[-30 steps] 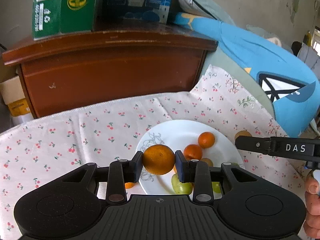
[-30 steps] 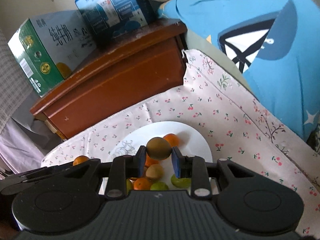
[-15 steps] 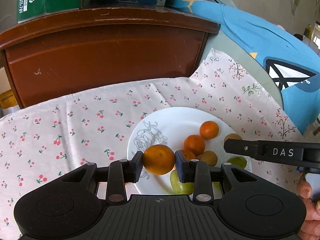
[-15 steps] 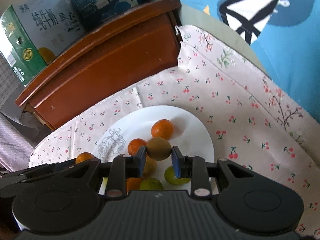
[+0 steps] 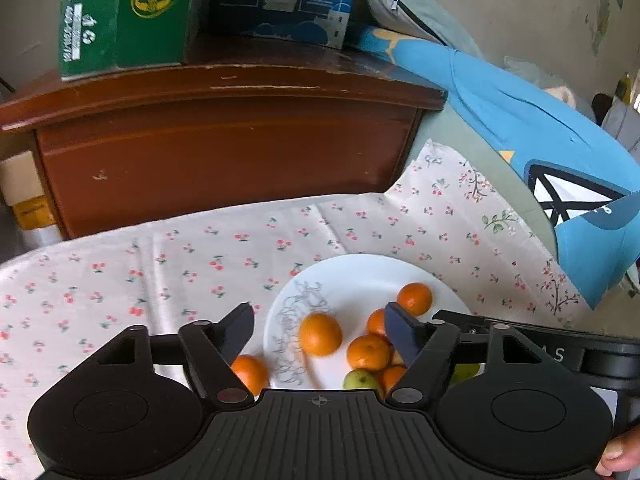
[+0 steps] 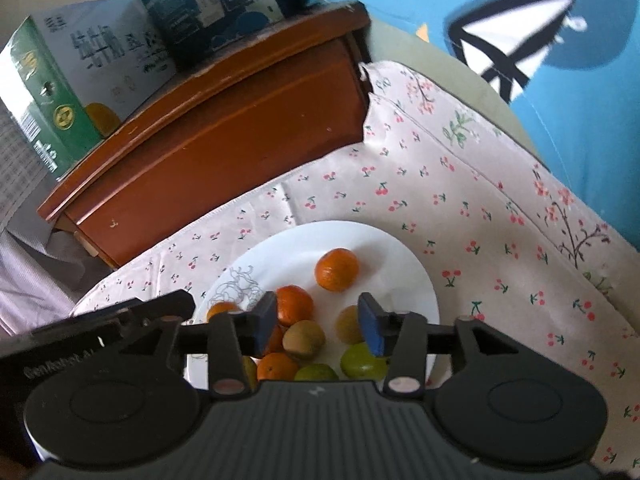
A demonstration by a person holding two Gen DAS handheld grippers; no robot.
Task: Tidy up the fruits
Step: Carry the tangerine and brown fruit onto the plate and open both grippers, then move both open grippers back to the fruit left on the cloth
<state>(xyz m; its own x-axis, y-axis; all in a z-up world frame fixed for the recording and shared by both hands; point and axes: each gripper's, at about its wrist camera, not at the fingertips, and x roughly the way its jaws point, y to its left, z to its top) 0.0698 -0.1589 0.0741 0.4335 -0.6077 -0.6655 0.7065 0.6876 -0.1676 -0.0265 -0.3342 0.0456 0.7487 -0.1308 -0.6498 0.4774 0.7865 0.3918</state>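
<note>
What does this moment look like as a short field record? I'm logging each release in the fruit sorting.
left gripper: open, jaws just opened; orange lies free between them on the plate
right gripper: open, jaws just opened; brownish fruit lies loose below them
plate: white, on the cherry-print cloth
on plate: several oranges, brownish and green fruits, bunched at the near side
off plate: one orange on cloth, left of the plate
</note>
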